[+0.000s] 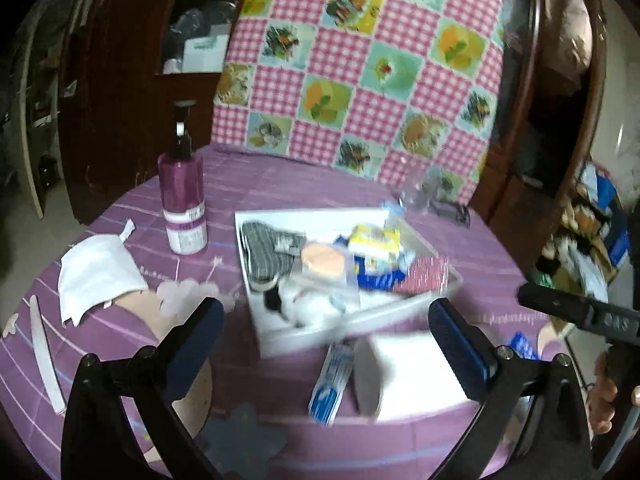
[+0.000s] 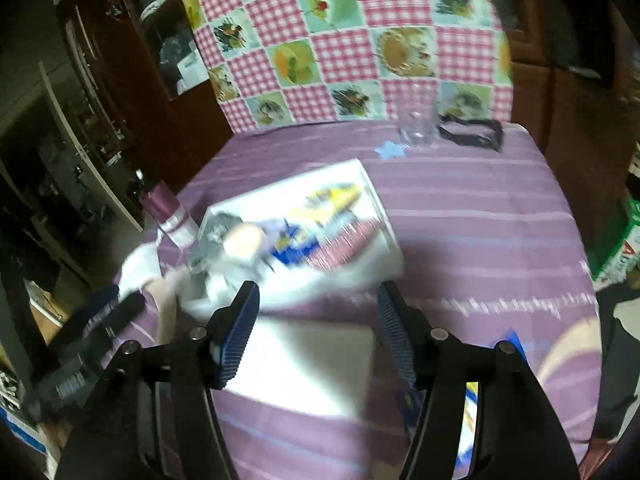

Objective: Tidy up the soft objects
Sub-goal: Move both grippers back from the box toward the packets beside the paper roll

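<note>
The white foam block (image 2: 304,372) lies flat at the desk's near edge, just before the tray (image 2: 376,196), between my half-open, empty right tongs (image 2: 316,332); my left tongs (image 1: 324,340) gape wide, empty.

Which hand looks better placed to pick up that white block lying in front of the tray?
Probably the right: the right gripper is open with the white block centred between its fingers.
</note>
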`<state>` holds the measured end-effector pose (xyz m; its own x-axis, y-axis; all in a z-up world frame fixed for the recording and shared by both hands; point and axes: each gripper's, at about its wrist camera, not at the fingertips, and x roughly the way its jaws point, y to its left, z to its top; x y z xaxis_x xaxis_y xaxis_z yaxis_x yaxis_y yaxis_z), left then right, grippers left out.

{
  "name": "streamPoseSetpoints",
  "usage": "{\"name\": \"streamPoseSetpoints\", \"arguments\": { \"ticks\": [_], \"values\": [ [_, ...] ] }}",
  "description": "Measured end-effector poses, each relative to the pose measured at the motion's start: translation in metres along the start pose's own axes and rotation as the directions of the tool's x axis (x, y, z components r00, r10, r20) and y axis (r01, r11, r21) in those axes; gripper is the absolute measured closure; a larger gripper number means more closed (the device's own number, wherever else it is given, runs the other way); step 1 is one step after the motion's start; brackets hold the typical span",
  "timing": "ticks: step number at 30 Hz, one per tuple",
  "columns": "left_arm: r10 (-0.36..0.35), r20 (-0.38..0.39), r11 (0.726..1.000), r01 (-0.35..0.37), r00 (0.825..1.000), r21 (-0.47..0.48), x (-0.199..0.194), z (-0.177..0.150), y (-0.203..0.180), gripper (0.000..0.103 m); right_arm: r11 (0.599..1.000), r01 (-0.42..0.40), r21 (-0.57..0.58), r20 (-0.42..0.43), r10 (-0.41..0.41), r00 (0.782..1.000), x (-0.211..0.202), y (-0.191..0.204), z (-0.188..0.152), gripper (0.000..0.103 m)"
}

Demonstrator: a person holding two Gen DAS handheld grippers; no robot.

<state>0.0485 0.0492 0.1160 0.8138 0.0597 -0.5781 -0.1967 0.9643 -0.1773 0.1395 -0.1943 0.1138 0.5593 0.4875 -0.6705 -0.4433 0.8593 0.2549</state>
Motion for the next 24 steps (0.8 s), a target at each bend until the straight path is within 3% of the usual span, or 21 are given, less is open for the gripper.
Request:
{"name": "streamPoseSetpoints", "arguments": {
  "ticks": [6, 7, 8, 11, 13, 16, 20, 24],
  "values": [
    [-0.011, -0.012, 0.998, 0.011, 1.0, 0.064, -0.006, -0.03, -0.011, 0.0, 0.997, 0.059, -0.042, 0.13, -0.053, 0.99, -0.032, -0.001, -0.05, 0.04],
    [-0.017, -0.014, 0.997, 0.018, 1.0, 0.077, -0.006, -0.034, -0.014, 0.0, 0.995, 0.084, -0.051, 0.156, -0.075, 0.985, -0.036, 0.002, -0.056, 0.035],
    [-0.022, -0.016, 0.996, 0.024, 1.0, 0.086, -0.007, -0.038, -0.015, 0.0, 0.991, 0.12, -0.057, 0.168, -0.109, 0.98, -0.038, 0.005, -0.061, 0.029],
    [-0.043, -0.039, 0.993, 0.047, 0.998, 0.113, -0.003, -0.052, -0.019, 0.0, 0.979, 0.193, -0.063, 0.174, -0.18, 0.968, -0.035, 0.01, -0.071, 0.028],
    [-0.048, -0.071, 0.991, 0.056, 0.996, 0.121, 0.002, -0.06, -0.019, 0.0, 0.979, 0.201, -0.037, 0.184, -0.191, 0.964, -0.031, 0.006, -0.079, 0.028],
    [-0.039, -0.1, 0.989, 0.053, 0.994, 0.137, 0.003, -0.066, -0.021, 0.0, 0.989, 0.145, -0.008, 0.143, -0.143, 0.979, -0.025, 0.0, -0.084, 0.028],
    [-0.058, -0.101, 0.991, 0.07, 0.993, 0.116, 0.002, -0.067, -0.018, 0.0, 0.988, 0.152, 0.009, 0.096, -0.152, 0.984, -0.017, -0.004, -0.085, 0.028],
    [-0.062, -0.115, 0.993, 0.073, 0.991, 0.093, 0.004, -0.068, -0.014, 0.0, 0.995, 0.088, 0.044, 0.028, -0.089, 0.996, -0.008, -0.008, -0.088, 0.028]
  ]
}}
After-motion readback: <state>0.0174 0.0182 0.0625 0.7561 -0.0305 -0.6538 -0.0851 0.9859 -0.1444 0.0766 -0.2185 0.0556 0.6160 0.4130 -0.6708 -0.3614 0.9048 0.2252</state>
